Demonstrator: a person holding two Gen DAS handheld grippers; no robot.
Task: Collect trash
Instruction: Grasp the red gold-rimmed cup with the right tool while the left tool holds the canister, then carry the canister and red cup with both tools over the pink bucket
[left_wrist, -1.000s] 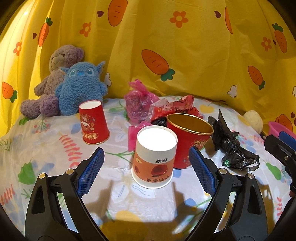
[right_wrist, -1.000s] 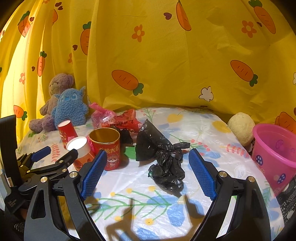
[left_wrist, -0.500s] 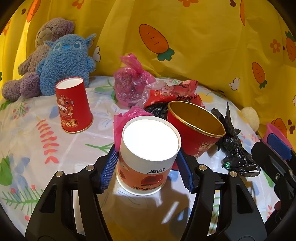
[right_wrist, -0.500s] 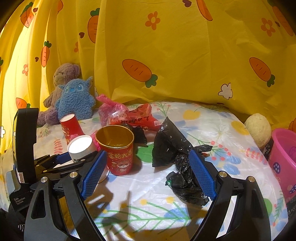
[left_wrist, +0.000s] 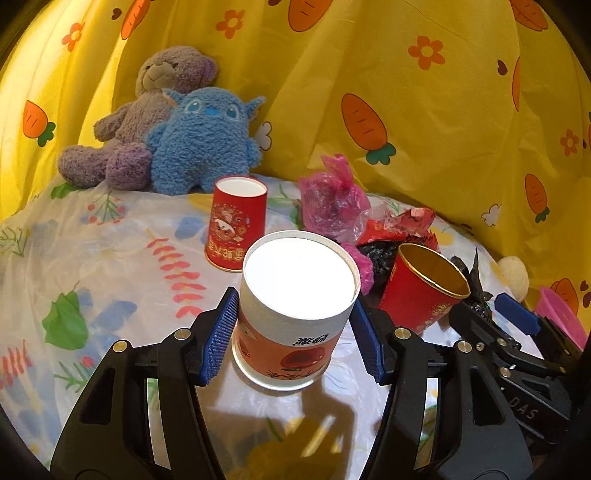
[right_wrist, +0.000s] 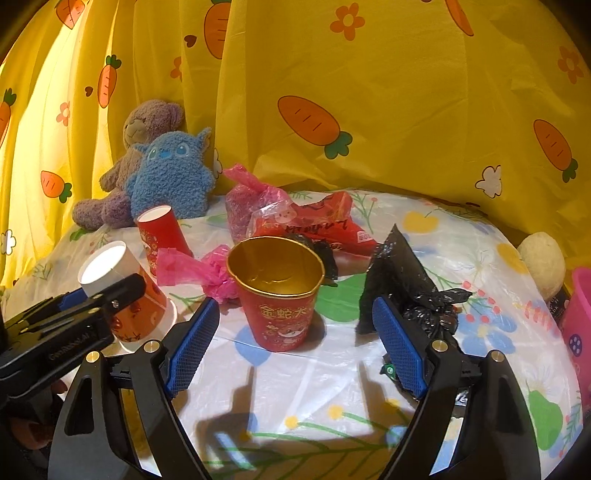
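My left gripper (left_wrist: 291, 332) is shut on an upside-down white and orange paper cup (left_wrist: 295, 295); both blue pads press its sides, and it leans a little in the right wrist view (right_wrist: 122, 280). My right gripper (right_wrist: 294, 325) has its jaws closing. A red cup with a gold inside (right_wrist: 280, 295) stands upright between and just ahead of its fingers, untouched by the pads. A black plastic bag (right_wrist: 406, 280) lies behind the right finger. An inverted red cup (left_wrist: 236, 225), a pink bag (left_wrist: 332, 206) and a red wrapper (left_wrist: 399, 225) sit further back.
A blue plush (left_wrist: 199, 147) and a purple bear (left_wrist: 147, 122) lean on the yellow carrot curtain (right_wrist: 369, 74) at the back left. A pink bucket (right_wrist: 580, 314) and a pale round thing (right_wrist: 543, 262) are at the right edge. Crumpled pink plastic (right_wrist: 199, 269) lies left of the gold-lined cup.
My left gripper moved forward around the white cup and closed on it. My right gripper swung left, from facing the black bag to straddling the gold-lined red cup.
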